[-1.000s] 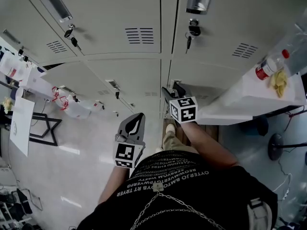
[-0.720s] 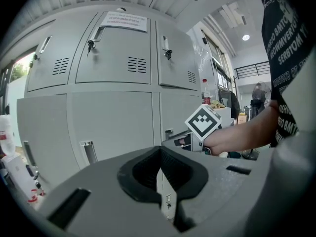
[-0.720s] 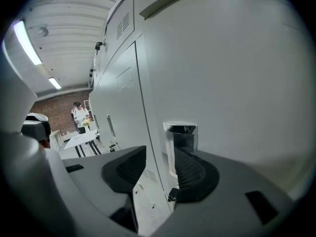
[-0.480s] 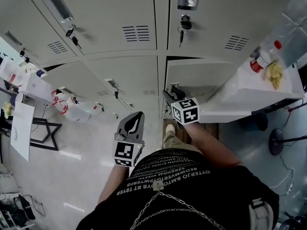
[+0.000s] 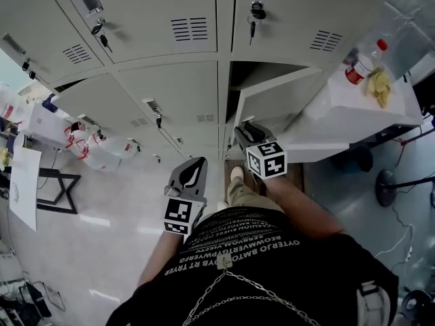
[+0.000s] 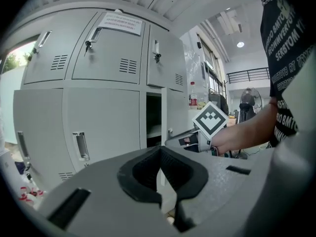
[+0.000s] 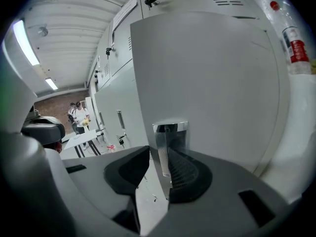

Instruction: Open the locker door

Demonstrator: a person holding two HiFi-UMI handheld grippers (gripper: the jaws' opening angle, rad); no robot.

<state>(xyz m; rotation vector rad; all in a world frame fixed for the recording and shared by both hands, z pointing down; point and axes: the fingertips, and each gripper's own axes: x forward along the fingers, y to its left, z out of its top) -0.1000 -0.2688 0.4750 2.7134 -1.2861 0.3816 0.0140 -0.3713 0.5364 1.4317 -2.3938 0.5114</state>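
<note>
A lower locker door (image 5: 280, 104) in a bank of pale grey lockers (image 5: 170, 80) is seen swung partly outward, with the dark compartment (image 5: 253, 73) exposed behind it, in the head view. The door stands just right of the bank's middle, directly ahead of the person, and its free edge is met by the right gripper (image 5: 239, 133), which is held out at arm's length. In the right gripper view, the door's chrome handle (image 7: 170, 144) is shown upright between the 2 jaws, which are closing around it. The handle lies against the right pad, while a gap is left on the other side, so no firm grip is made yet.

The left gripper (image 5: 201, 162) is held lower and nearer the body, well apart from the door. Its jaws are brought together at the tips, and nothing is held between them. From its own view, the open compartment and the right gripper's marker cube (image 6: 211, 123) are seen beyond it.

Keys (image 5: 252, 20) are left hanging in the lock of the locker above. To the right, a white table (image 5: 353, 117) is stood beside the lockers, with a clear bottle (image 5: 361, 66) with a red label and a yellow object (image 5: 379, 85) set on it. A light-coloured shoe (image 5: 236, 176) is seen on the floor under the right gripper.
</note>
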